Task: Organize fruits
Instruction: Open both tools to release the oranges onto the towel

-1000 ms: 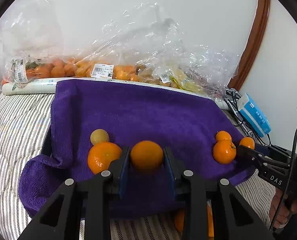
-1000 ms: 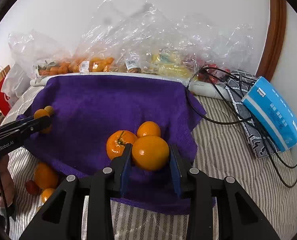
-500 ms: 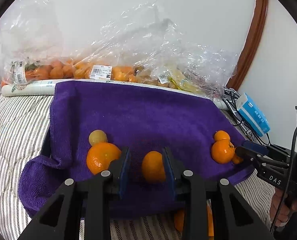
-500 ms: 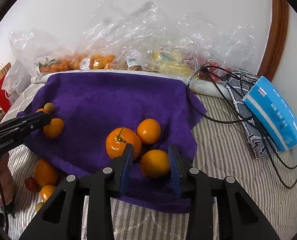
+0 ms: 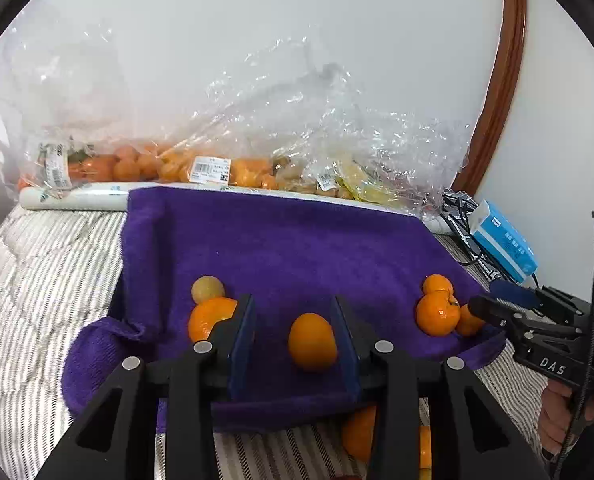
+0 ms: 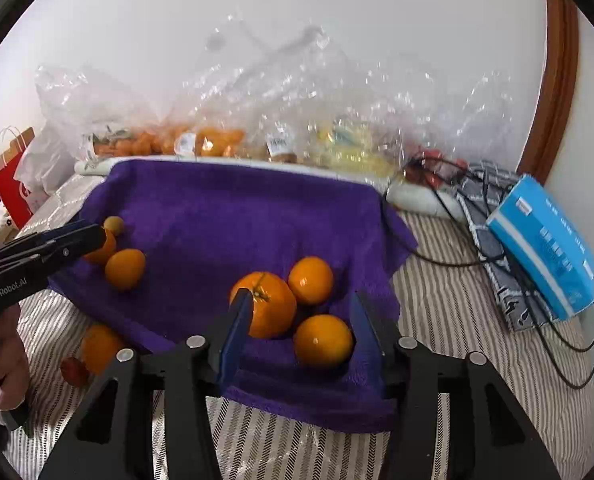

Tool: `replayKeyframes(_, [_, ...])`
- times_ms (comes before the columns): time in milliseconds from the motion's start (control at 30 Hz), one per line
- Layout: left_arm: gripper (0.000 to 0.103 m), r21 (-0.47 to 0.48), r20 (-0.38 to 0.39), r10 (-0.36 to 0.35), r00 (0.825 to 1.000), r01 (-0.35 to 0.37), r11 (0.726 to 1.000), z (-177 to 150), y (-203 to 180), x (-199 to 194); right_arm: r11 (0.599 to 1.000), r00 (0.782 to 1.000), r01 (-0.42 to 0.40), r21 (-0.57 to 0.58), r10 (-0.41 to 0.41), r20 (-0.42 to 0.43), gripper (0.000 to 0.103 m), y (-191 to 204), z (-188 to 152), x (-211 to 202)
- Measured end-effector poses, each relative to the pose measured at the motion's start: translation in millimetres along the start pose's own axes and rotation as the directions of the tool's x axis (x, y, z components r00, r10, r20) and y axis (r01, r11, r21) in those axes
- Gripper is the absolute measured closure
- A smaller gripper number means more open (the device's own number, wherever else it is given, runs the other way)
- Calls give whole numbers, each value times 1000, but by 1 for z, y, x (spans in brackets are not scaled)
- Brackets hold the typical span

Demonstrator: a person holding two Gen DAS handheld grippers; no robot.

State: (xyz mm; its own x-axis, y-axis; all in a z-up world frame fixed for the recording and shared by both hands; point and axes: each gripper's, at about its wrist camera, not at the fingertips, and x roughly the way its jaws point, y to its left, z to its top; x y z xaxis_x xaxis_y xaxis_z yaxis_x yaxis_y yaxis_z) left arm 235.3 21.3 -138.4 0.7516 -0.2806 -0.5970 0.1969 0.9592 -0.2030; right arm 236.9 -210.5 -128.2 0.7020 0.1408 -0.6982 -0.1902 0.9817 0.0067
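Black fingers with blue pads frame both views, and both pairs of jaws are opening. Between the left gripper (image 5: 293,336) pads an orange (image 5: 312,341) lies released on the purple towel (image 5: 297,248), clear of the pad on the left side and just beside the one on the right. Just outside the finger on the left sits a larger orange (image 5: 207,317), with a small yellowish fruit (image 5: 208,289) touching it beyond.

The right gripper (image 6: 301,326) likewise stands spread: a smooth orange (image 6: 323,340) rests free on the towel, nearer the pad on the right. A stemmed orange (image 6: 273,304) sits partly behind the tip of the finger on the left, and a third orange (image 6: 311,280) lies beyond both.

White lettering reads "GenRobot.AI" on the left gripper's body in the right wrist view, and "DAS" on the right gripper's body in the left wrist view.

Farther out, right of the fingers, a blue tissue pack (image 6: 545,240) lies on striped bedding (image 6: 437,292); its print is too small to read. Against the wall, clear plastic bags (image 5: 257,152) of fruit carry barcode labels (image 5: 211,169), illegible.
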Motion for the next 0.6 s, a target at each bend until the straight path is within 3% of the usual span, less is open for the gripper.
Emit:
replayKeyframes(167, [58, 26, 38, 25, 999, -26, 999, -2, -3, -19, 1000, 998, -17, 15, 17, 56, 50, 2, 4, -14])
replayKeyframes(367, [56, 27, 18, 60, 998, -60, 998, -21, 10, -40, 998, 999, -39, 48, 38, 30, 50, 17, -4, -33])
replayKeyframes(600, [52, -13, -15, 105, 994, -105, 994, -37, 30, -57, 996, 996, -92, 13, 92, 4, 57, 60, -29, -56])
